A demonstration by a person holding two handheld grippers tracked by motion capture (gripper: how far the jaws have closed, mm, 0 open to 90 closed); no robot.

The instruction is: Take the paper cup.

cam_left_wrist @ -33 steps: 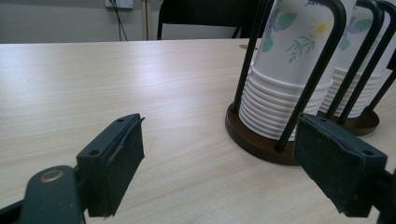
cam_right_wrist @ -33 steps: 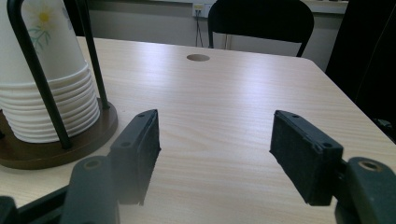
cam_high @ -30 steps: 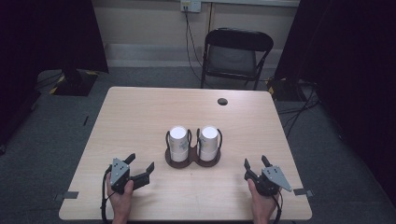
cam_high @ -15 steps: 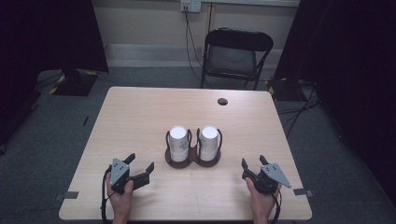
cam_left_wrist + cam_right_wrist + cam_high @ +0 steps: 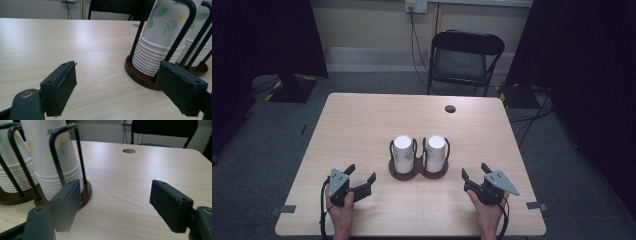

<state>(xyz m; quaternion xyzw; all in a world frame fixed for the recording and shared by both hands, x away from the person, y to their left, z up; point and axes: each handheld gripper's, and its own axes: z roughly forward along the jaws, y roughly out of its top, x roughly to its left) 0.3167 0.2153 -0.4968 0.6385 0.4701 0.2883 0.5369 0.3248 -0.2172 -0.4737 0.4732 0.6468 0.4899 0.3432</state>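
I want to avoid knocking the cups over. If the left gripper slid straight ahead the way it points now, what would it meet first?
Probably the brown base of the cup holder: it lies ahead of the left gripper, in line with one of its open fingers. Depth is hard to judge.

cup holder (image 5: 418, 169) mid-table (image 5: 362, 125), chair (image 5: 464, 57) behind

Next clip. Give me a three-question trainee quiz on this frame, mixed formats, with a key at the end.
1. True or false: the left claw is shut on a cup.
2. How many stacks of paper cups stand in the holder?
3. Which lies nearest the round hole in the table? A. left cup stack B. right cup stack C. right claw

Key: 1. False, both claws are open and apart from the holder. 2. Two. 3. B.
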